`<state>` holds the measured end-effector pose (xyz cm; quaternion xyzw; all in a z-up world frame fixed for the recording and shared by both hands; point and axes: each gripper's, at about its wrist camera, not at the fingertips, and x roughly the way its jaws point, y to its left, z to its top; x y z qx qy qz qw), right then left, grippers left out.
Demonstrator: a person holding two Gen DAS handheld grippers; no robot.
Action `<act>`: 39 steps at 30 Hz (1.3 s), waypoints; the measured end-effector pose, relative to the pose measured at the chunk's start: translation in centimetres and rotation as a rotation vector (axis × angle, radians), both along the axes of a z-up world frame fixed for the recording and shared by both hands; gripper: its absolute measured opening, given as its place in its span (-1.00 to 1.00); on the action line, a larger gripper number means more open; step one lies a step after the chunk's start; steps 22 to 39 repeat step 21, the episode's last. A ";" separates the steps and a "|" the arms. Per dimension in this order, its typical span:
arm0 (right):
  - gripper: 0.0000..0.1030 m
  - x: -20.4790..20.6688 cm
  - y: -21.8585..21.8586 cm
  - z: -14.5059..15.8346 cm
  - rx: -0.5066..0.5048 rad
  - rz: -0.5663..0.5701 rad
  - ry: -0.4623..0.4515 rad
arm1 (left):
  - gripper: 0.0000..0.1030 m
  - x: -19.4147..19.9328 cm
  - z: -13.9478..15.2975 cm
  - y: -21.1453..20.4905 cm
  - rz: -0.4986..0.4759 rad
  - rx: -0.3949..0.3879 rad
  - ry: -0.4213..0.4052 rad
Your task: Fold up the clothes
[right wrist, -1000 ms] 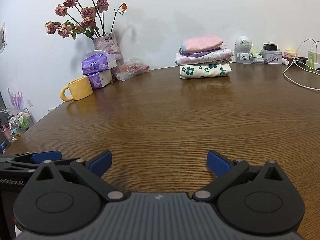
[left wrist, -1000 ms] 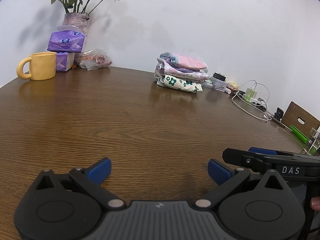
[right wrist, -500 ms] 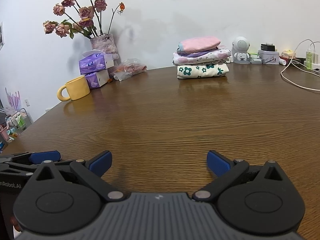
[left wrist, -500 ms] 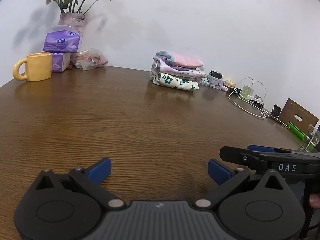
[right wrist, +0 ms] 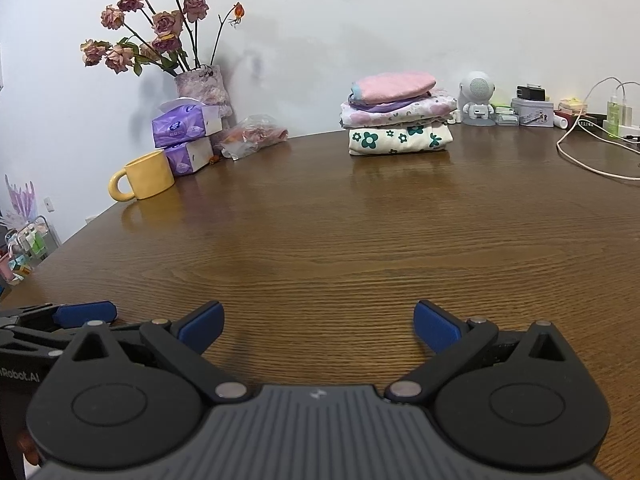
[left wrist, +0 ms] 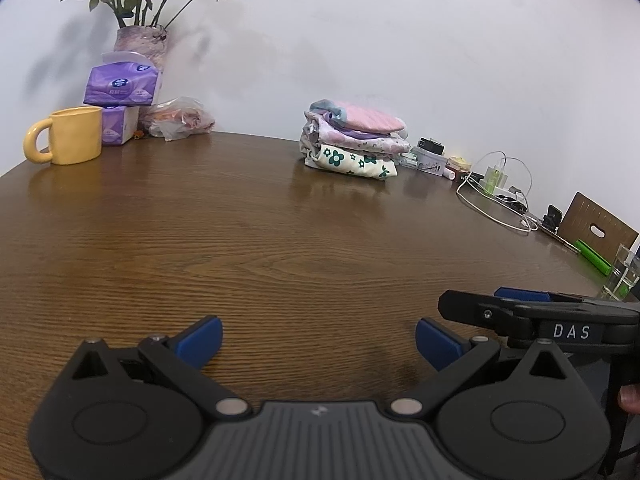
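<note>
Looking along the left gripper [left wrist: 318,338], spread wide and empty, one stack of folded clothes [left wrist: 354,144] sits far across the table [left wrist: 240,248] near one yellow mug [left wrist: 66,136]; the right gripper [right wrist: 316,322] gapes likewise, empty, facing two tissue packs [right wrist: 186,136].

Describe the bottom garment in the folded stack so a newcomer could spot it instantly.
At the far side of the wooden table, near the white wall, stands a stack of folded clothes. Its lowest piece is the cream garment, the only one printed with dark green flowers; those above are pink and purple.
</note>
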<state>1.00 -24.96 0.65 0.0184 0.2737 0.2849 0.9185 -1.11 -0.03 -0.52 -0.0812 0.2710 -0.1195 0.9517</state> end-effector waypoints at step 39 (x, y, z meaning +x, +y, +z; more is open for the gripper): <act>1.00 -0.2 0.0 -0.1 0.006 -0.002 -0.002 | 1.00 0.1 0.1 -0.2 0.004 0.006 0.002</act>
